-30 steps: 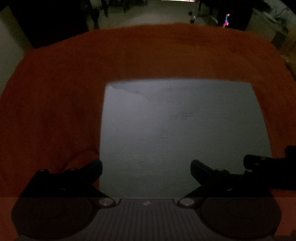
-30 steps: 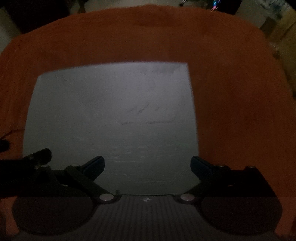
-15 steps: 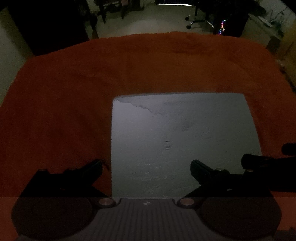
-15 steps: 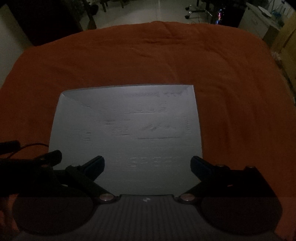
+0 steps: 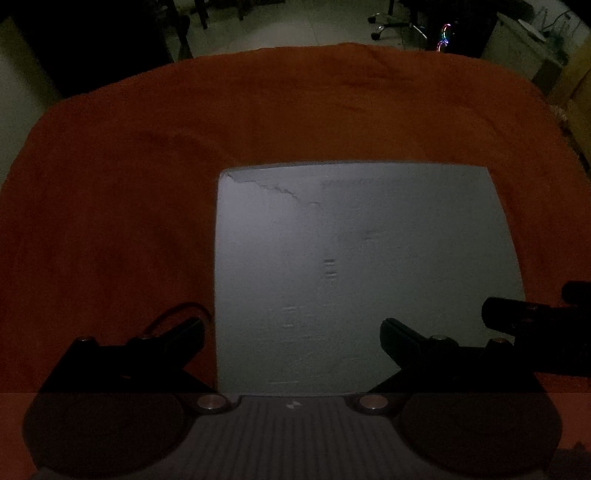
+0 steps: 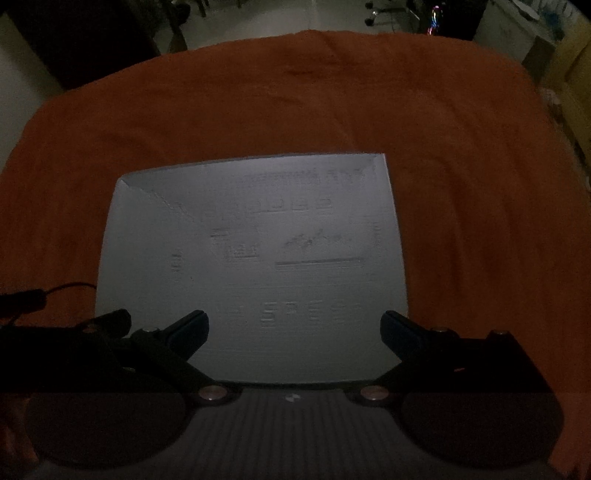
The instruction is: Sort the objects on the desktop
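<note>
A pale grey sheet (image 5: 362, 266) with faint embossed marks lies flat on the orange cloth (image 5: 110, 206); it also shows in the right wrist view (image 6: 251, 269). My left gripper (image 5: 291, 332) is open and empty above the sheet's near left part. My right gripper (image 6: 293, 328) is open and empty above the sheet's near edge. The right gripper's body (image 5: 535, 321) shows at the right edge of the left wrist view, and the left gripper's body (image 6: 74, 332) shows at the left of the right wrist view.
The orange cloth (image 6: 461, 184) covers the whole table, and its far edge drops to a dim floor. An office chair base (image 5: 391, 22) and a glowing computer case (image 5: 443, 37) stand beyond it. The scene is very dark.
Both grippers have pulled back and up from the sheet, so more orange cloth and the room beyond show. Both stay open.
</note>
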Motion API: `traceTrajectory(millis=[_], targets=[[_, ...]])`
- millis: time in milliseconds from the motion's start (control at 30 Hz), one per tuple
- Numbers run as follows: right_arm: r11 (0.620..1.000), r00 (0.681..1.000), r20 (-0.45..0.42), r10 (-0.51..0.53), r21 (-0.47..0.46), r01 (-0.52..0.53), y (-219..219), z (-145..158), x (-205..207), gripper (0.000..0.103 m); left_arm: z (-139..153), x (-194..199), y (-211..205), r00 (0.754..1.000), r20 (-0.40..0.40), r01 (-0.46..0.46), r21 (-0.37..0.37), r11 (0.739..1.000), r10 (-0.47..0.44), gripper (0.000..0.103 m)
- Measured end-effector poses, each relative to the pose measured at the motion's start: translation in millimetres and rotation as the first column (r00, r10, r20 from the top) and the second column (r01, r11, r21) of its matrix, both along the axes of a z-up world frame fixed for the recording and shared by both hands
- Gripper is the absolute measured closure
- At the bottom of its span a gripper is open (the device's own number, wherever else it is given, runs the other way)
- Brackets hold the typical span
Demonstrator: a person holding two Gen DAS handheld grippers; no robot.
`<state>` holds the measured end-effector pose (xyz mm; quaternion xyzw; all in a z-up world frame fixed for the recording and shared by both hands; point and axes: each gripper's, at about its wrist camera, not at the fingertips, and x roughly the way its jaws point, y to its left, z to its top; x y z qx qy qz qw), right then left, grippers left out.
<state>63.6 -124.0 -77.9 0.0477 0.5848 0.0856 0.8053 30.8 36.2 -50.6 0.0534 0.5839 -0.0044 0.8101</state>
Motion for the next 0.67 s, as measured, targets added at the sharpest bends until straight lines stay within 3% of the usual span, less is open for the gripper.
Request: traceTrajectory(millis=[667], targets=[[1.000, 1.000, -0.013, 0.008, 0.003, -0.008, -0.6, -2.0, 0.4, 0.001, -3.6, -1.6, -1.5, 1.000, -0.007, -0.002, -0.007, 1.000, 0.002, 0.001]])
